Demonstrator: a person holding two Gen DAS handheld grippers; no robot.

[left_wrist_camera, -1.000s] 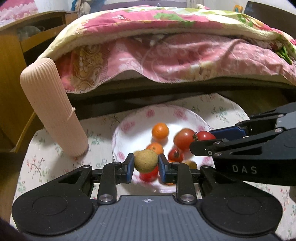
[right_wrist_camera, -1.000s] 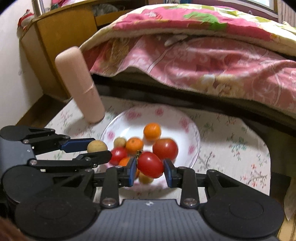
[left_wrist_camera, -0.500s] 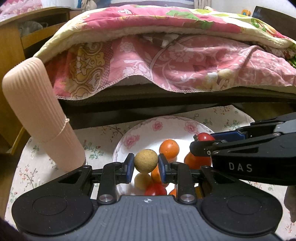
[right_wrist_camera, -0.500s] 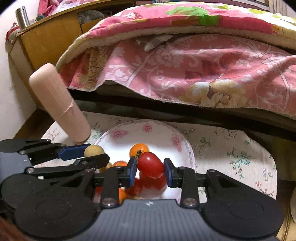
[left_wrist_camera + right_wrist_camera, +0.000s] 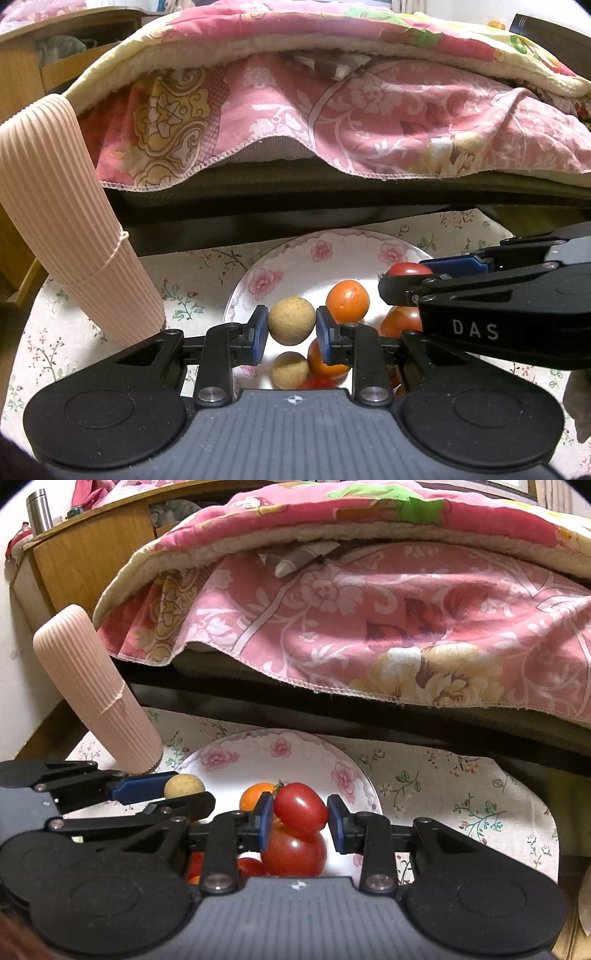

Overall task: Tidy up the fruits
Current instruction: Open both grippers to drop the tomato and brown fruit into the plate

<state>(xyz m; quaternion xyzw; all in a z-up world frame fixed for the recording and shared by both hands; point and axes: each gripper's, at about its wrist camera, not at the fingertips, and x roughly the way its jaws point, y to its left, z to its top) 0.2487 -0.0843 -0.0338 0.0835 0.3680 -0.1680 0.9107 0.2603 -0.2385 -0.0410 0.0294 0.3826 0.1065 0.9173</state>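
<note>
Now the left tongs [image 5: 291, 326] squeeze a tan fruit [image 5: 291, 325] and the right tongs [image 5: 300, 819] squeeze a red tomato [image 5: 301, 811], both just above the plate [image 5: 295, 258], so carry them slowly and keep squeezing

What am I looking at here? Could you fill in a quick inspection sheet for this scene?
Surface: floral tablecloth over a low table.
Job's things: flowered plate with an orange fruit, a tan fruit and a big tomato.
Clutter: ribbed pink roll, standing beside the plate.
Grippers: left gripper shut on a tan ball; right gripper shut on a small tomato; both held above the plate.
Cables: nothing seen.
Surroundings: pink quilt on a bed, wooden cabinet, steel flask.
</note>
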